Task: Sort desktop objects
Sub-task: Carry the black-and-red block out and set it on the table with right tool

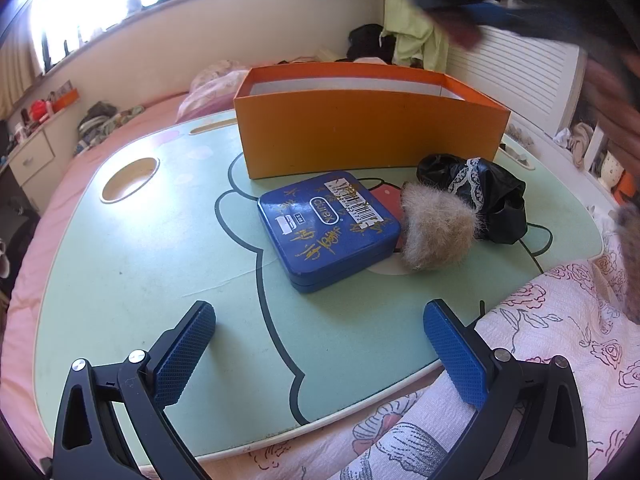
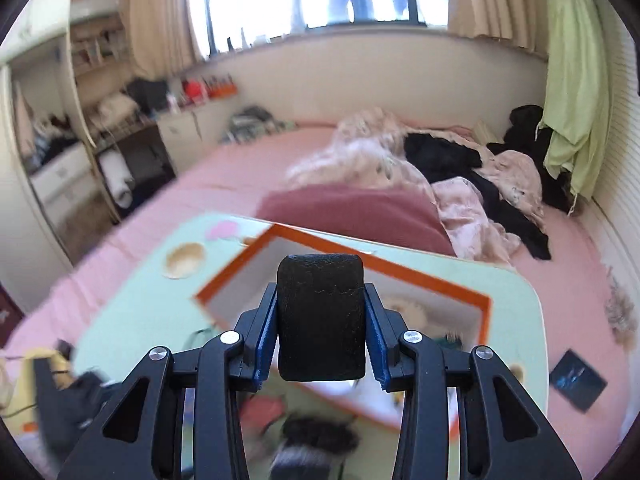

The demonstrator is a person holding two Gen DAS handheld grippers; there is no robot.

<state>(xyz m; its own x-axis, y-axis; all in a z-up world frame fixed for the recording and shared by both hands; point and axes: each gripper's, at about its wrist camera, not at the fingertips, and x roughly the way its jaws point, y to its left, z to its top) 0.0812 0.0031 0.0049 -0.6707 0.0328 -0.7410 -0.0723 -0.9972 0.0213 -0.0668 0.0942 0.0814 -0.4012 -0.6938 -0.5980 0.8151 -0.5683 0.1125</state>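
Above orange box [image 2: 460, 286], right hand-held gripper [image 2: 320, 320] clamping black block [image 2: 320, 316]

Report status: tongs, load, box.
Right tongs shut on black block, above orange box. Left tongs open, empty, low over table. Blue tin, fur ball, black pouch unsorted before box.

Sitting mid-frame on the table [image 1: 120, 280]: tin [image 1: 328, 228] just before the box [image 1: 360, 132], fur ball [image 1: 438, 228] touching its right, bag [image 1: 488, 196] behind.

R gripper [image 2: 321, 320] clamps black block [image 2: 321, 316], prob. above orange box [image 2: 420, 276].
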